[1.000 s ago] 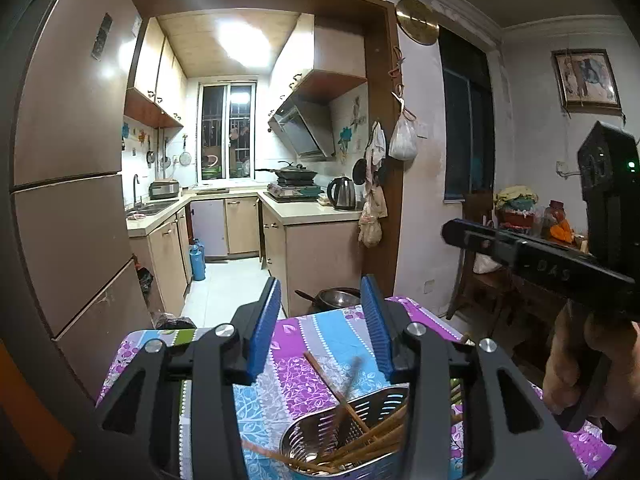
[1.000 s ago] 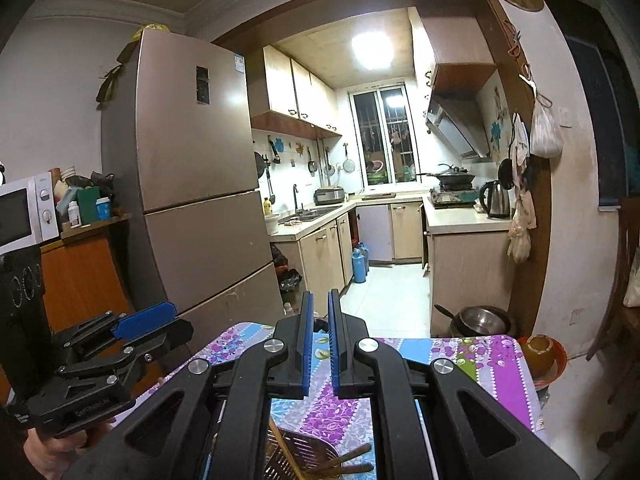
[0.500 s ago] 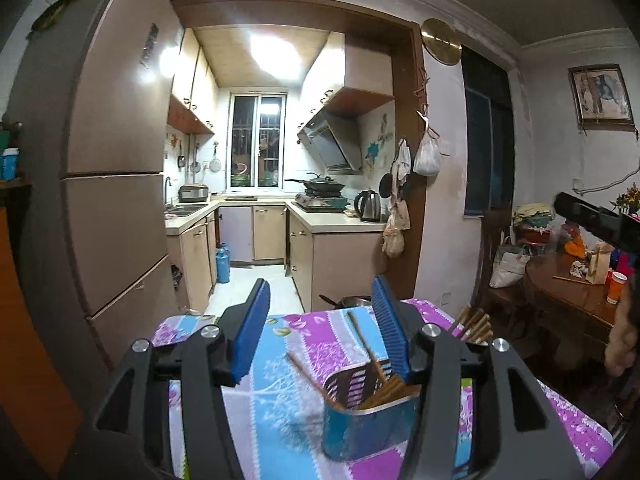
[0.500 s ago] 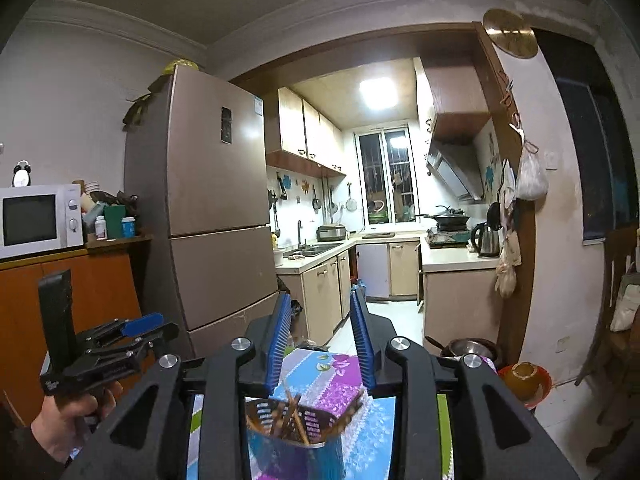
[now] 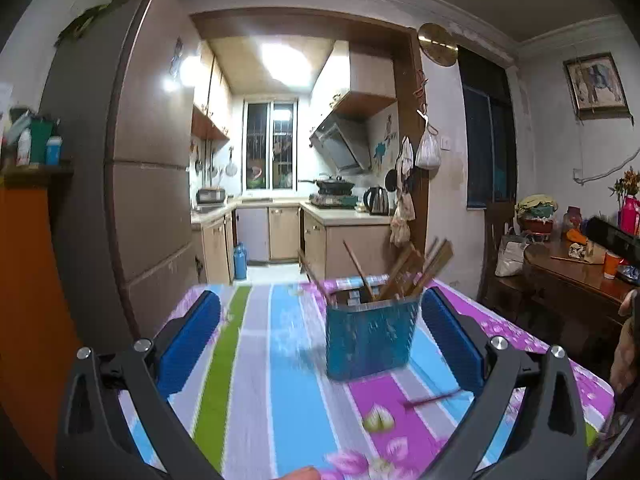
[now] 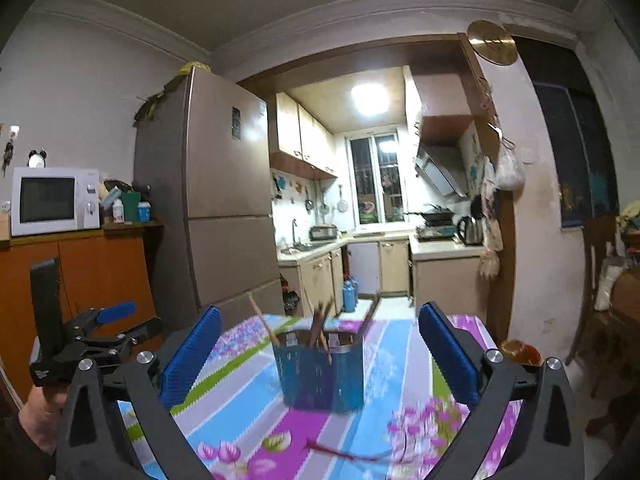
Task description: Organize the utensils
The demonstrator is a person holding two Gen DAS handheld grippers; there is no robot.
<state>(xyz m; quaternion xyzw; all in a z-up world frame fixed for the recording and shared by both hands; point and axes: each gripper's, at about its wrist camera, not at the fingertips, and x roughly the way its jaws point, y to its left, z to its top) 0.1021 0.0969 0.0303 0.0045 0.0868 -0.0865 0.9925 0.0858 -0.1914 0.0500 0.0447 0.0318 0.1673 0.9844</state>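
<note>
A blue mesh utensil holder (image 5: 370,340) stands upright on the striped floral tablecloth (image 5: 288,380), with several wooden chopsticks (image 5: 400,272) sticking out of it. One loose chopstick (image 5: 432,398) lies on the cloth in front of it. My left gripper (image 5: 320,300) is short of the holder, its jaws opening wide with nothing pressed between the blue pads. In the right wrist view the holder (image 6: 320,372) and its chopsticks (image 6: 320,320) sit ahead of my right gripper (image 6: 320,312), whose jaws are also opening and grip nothing. The loose chopstick (image 6: 348,454) lies blurred near the front edge.
A tall fridge (image 6: 224,208) stands left of the kitchen doorway. A microwave (image 6: 52,200) sits on an orange cabinet. A wooden side table (image 5: 576,272) with cups is at the right. A small bowl (image 6: 520,354) is by the table's right corner. A hand (image 6: 40,412) holds the left gripper.
Both grippers have drawn back from above the holder and sunk lower. Their jaws have spread wide. The holder now stands farther ahead, and a chopstick lies on the cloth.
</note>
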